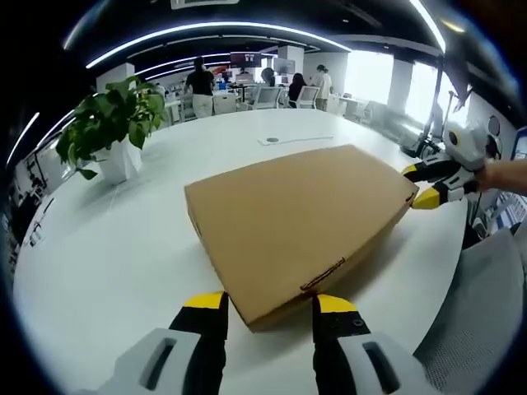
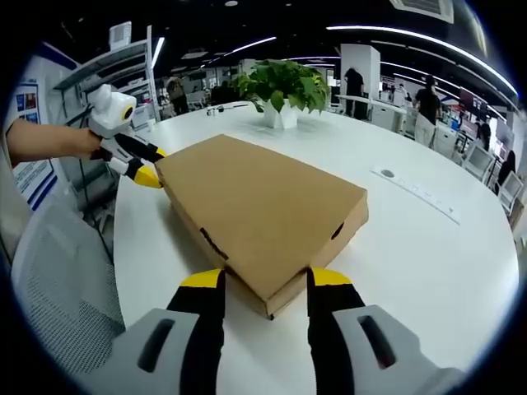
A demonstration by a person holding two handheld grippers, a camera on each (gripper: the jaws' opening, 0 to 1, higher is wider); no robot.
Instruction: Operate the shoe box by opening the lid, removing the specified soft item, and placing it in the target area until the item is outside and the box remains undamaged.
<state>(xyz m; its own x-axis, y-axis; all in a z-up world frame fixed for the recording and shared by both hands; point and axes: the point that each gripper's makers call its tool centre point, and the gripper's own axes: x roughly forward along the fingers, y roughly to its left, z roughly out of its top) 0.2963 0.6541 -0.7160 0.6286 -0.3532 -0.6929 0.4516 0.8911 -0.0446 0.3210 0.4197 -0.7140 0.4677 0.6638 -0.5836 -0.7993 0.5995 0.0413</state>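
Observation:
A flat brown cardboard shoe box [image 1: 296, 218] lies on the white table [image 1: 107, 263] with its lid down. In the left gripper view my left gripper [image 1: 270, 306] is open, its yellow-tipped jaws straddling the box's near corner. At the far right corner my right gripper [image 1: 418, 186], held by a hand, has its jaws on either side of the box edge. In the right gripper view the same box [image 2: 255, 202] points a corner between the wide-apart jaws of my right gripper [image 2: 268, 284]. My left gripper [image 2: 154, 165] sits at the far left corner. Whatever is inside the box is hidden.
A potted green plant [image 1: 111, 132] [image 2: 284, 86] stands on the table beyond the box. A small round socket [image 1: 272, 140] [image 2: 387, 174] is set into the tabletop. A grey mesh chair [image 1: 486, 304] [image 2: 58, 280] stands by the table edge. People stand at desks far behind.

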